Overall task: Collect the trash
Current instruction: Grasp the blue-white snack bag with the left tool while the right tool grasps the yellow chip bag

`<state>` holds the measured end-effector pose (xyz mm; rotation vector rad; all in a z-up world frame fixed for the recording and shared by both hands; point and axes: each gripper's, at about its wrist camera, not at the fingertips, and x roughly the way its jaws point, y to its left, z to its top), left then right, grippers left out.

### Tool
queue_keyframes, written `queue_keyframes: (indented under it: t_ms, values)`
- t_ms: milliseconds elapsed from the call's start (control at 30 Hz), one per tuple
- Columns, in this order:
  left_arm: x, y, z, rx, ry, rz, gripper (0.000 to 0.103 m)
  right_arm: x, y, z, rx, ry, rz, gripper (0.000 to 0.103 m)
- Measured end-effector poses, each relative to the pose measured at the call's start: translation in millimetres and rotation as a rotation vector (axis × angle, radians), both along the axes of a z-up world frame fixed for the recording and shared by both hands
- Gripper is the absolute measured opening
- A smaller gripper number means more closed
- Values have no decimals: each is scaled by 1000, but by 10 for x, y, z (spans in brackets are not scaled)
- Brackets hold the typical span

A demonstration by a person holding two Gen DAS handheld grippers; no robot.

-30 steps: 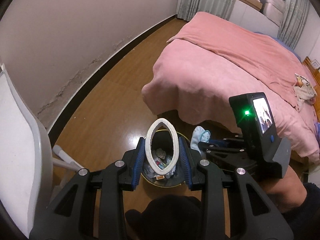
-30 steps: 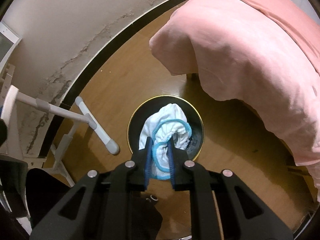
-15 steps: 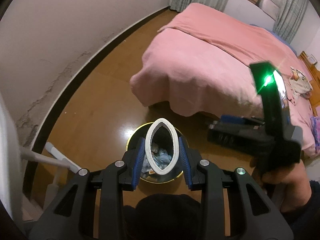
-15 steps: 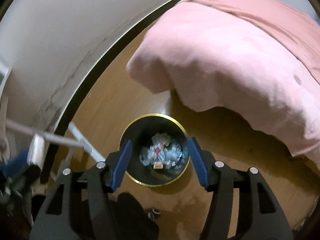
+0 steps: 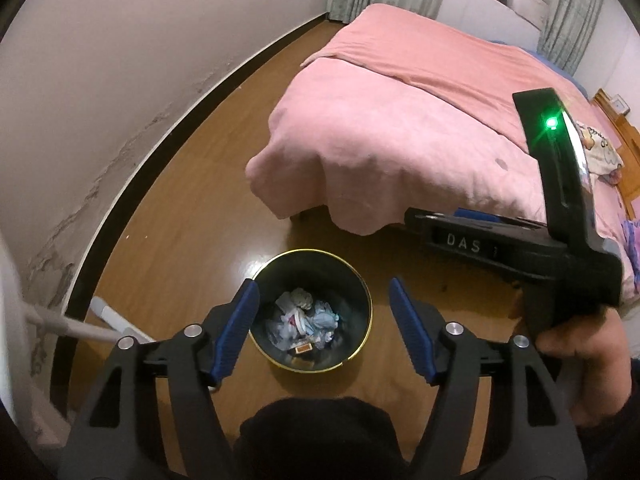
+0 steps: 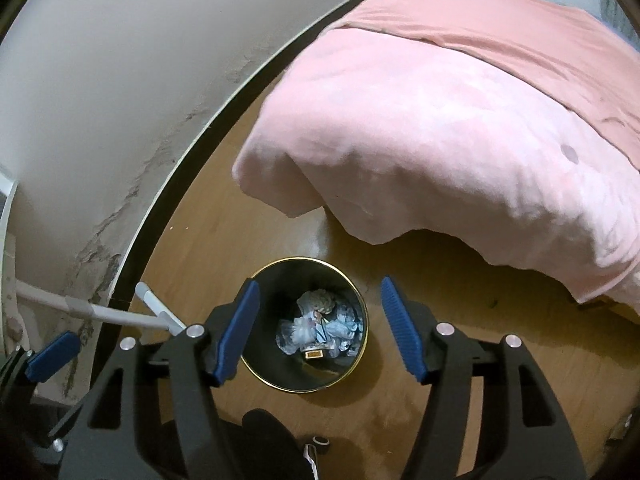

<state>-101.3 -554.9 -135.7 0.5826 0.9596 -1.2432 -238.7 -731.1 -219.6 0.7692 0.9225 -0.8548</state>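
A black trash bin with a gold rim (image 5: 280, 259) stands on the wooden floor, holding crumpled paper and wrappers (image 5: 306, 320). My left gripper (image 5: 323, 286) hangs above it, its jaws opening with nothing between the blue pads. In the right wrist view the same bin (image 6: 262, 276) lies under my right gripper (image 6: 319, 284), whose jaws are also opening and hold nothing. A pale ring-shaped piece (image 6: 320, 300) rests on top of the trash (image 6: 316, 332). The right gripper's body (image 5: 480, 246) shows at the right of the left wrist view, held by a hand (image 5: 580, 344).
A bed with a pink cover (image 5: 400, 120) overhangs the floor just behind the bin. The wall's dark skirting (image 5: 132, 196) curves along the left. A white rack leg (image 5: 116, 320) lies left of the bin. A dark shoe (image 5: 320, 432) sits at the near edge.
The left gripper let go of the white ring and opened wide. The right gripper released the white-and-blue cloth, opened and rose. Both pieces are gone from the jaws.
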Motion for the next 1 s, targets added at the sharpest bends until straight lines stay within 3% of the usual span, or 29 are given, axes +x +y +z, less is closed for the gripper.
queue_keyframes:
  t_ms: [233,333,467,567,733,933,1000]
  values:
    - [241,846,659,-85,-64,105,87,276,408,499,-99,-27,125,63]
    - [556,1483,986,-139,-81,215,90,532,792,889,-148,-80,205,64]
    - [1217,2475,1257,-150,-172,452,91,1220,1559,1496,-231,-177,414,71]
    - [1732,3205,1317,-139,-188,659,91,1894,2156,1731,-186,-249,602,71]
    - [2302,4389,1329,-133,-183,956,91,3085,3227,1868,-146,-260,902,71]
    - [2483,5257,1235,-120,-157,1116,91,4174,4448,1930,-153,-243,1270,72]
    - [2515,5409,1205,-116,-151,1138,91,4422,4808,1923,-188,-221,1358,77]
